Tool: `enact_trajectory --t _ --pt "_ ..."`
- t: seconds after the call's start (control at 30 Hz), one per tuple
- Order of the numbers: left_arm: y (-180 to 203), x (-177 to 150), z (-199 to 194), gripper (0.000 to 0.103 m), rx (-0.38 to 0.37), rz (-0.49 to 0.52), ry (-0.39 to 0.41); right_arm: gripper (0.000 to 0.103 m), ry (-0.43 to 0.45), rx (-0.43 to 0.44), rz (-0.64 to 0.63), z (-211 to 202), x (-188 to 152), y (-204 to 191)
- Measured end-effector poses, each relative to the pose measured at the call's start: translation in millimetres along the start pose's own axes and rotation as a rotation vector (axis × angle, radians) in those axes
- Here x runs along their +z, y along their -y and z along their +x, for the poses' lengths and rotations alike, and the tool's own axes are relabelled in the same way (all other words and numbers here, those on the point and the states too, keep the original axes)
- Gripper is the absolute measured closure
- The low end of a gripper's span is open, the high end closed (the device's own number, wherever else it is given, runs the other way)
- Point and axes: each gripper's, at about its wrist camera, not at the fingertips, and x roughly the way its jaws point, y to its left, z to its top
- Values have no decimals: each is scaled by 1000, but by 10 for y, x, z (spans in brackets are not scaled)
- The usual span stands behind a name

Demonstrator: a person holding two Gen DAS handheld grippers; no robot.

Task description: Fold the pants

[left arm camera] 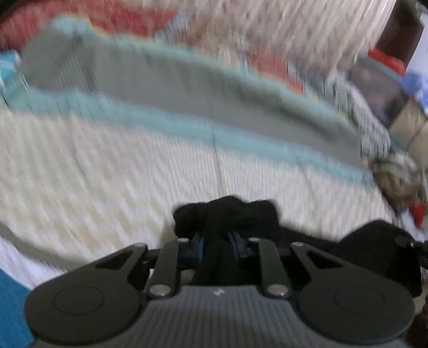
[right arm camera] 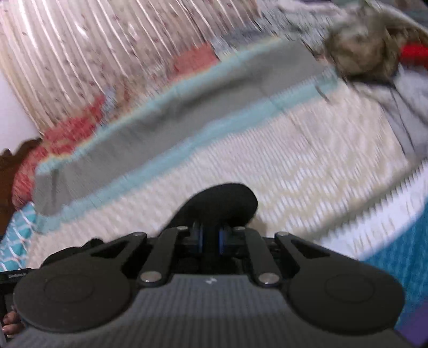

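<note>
The black pants bunch between the fingers of my left gripper, which is shut on the cloth. More black cloth trails to the lower right in the left wrist view. My right gripper is shut on another part of the black pants, which bulge above its fingertips. Both grippers are above a cream bedspread, which also shows in the right wrist view. Both views are blurred by motion.
A grey and light-blue band crosses the bedspread farther back. A floral curtain hangs behind the bed. A brown furry heap with something red lies at the bed's far right end. A red patterned cloth lies at the back.
</note>
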Motion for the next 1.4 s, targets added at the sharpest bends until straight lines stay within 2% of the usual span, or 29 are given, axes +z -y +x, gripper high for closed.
enact_trajectory --t 0.07,0.13,0.2,0.27,0.3,0.33,0.37,0.4,0.43,0.47,0.5,0.57,0.63,0.67,0.77,0.8,0.83,0.9,0.93,1.0,1.03,1.07,1.1,1.13,1.2,1.27,1.33,1.4 --pt "-55 168 -195 87 6 -10 52 91 39 50 1 -29 162 -90" --pt "-85 279 -291 87 38 6 76 91 75 56 -2 -12 276 -171" --pt "-113 319 -202 87 74 30 45 90 85 60 16 79 331 -146" --pt "-187 273 25 86 84 34 -32 90 66 44 35 297 318 -82" --pt "-221 203 207 86 87 42 -85 89 45 15 18 425 283 -71" --pt "-241 143 388 84 97 55 -137 83 3 -32 -12 607 230 -44" --pt "-267 42 547 81 127 74 -179 81 -56 -92 -49 802 144 1" --pt "-291 -75 638 79 178 97 -195 75 -109 -191 -75 964 51 49" --pt "-296 -143 669 78 209 113 -188 72 -125 -277 -78 1014 6 88" --pt "-321 -178 627 77 202 102 -172 68 -95 -330 -38 942 -25 174" --pt "-380 -179 534 74 165 62 -153 63 -37 -333 28 800 -30 255" --pt "-488 -136 351 64 112 -6 -106 63 97 -346 113 427 -28 292" --pt "-566 -62 185 64 88 -65 -31 63 148 -283 67 248 -10 114" --pt "-596 -49 119 64 71 -87 -1 63 123 -212 26 257 -19 -46" --pt "-524 -39 82 64 43 -65 34 63 -53 81 -75 558 -128 -659" --pt "-479 -58 71 64 35 -42 44 62 -89 142 -106 678 -167 -858" --pt "-428 -112 61 62 32 -15 57 57 -119 185 -148 794 -201 -1064" --pt "-299 -262 73 54 59 66 66 49 -179 235 -250 1071 -310 -1521" --pt "-228 -332 112 54 75 108 54 37 -202 244 -295 1212 -363 -1702" --pt "-118 -470 233 55 103 182 20 21 -260 216 -379 1569 -470 -1993" --pt "-67 -531 287 56 114 215 16 29 -330 186 -417 1798 -556 -2100" --pt "-32 -565 306 64 121 238 16 45 -427 164 -427 1998 -600 -2132" --pt "0 -574 318 68 120 261 14 71 -493 158 -406 2073 -666 -2142" --pt "14 -562 302 73 113 271 20 84 -492 142 -380 2036 -672 -2156" --pt "2 -515 212 76 82 271 45 88 -392 235 -357 1673 -525 -2169" --pt "-19 -476 163 76 52 265 66 88 -277 284 -301 1225 -330 -2047" --pt "14 -443 182 73 -7 263 63 88 -186 267 -280 902 -297 -1827" --pt "107 -464 309 72 -21 279 21 88 -185 175 -254 858 -453 -1590"
